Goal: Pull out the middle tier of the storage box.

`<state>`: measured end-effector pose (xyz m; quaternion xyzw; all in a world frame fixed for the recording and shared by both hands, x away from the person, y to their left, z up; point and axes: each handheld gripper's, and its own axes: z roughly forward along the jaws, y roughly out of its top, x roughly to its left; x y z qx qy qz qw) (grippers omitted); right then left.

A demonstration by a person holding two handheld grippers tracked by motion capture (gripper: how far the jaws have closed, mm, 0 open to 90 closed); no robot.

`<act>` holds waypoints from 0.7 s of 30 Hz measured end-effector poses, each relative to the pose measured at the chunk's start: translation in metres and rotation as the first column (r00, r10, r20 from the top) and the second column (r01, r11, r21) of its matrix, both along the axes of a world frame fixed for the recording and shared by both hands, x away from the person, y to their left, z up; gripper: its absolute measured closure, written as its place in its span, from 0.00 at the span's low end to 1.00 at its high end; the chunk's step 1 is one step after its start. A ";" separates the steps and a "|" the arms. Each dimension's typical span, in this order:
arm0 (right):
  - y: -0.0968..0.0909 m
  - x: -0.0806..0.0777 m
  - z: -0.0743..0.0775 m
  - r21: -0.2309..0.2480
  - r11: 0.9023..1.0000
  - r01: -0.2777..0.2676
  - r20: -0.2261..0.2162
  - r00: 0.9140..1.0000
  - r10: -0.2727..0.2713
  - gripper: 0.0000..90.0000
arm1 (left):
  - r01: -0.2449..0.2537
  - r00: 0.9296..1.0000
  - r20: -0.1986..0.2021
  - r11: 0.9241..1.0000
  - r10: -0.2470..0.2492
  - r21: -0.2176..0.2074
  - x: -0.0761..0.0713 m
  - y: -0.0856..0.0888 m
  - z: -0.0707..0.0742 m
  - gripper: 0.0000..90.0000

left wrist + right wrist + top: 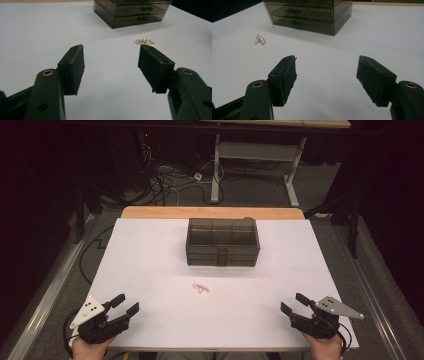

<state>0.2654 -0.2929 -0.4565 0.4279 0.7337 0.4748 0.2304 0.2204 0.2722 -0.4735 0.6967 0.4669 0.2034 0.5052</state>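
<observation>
My table (150,270) carries a white sheet that covers nearly all of it; a strip of bare wood shows along the far edge; toward the far middle stands a smoky, see-through drawer box (222,242), its handles facing me; nearer to me, just short of the centre, lies a small beaded hair clip (201,288), well apart from the box.

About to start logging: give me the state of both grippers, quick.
Left gripper: open, jaws wide apart, holding nothing.
Right gripper: open, jaws wide apart, holding nothing.
</observation>
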 end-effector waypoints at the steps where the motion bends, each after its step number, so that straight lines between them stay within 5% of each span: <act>1: 0.002 0.001 0.000 -0.006 1.000 -0.003 0.001 1.000 0.003 0.36 | 0.000 1.000 -0.002 1.000 0.000 0.001 0.000 0.000 0.000 0.41; 11: 0.020 0.014 0.000 0.050 0.998 -0.024 -0.018 1.000 0.025 0.35 | 0.003 1.000 -0.001 1.000 -0.003 0.002 0.001 0.001 0.000 0.41; 21: 0.037 0.028 0.000 0.038 0.998 -0.048 -0.018 0.999 0.049 0.35 | 0.015 1.000 0.001 1.000 -0.015 0.001 0.000 0.001 0.000 0.41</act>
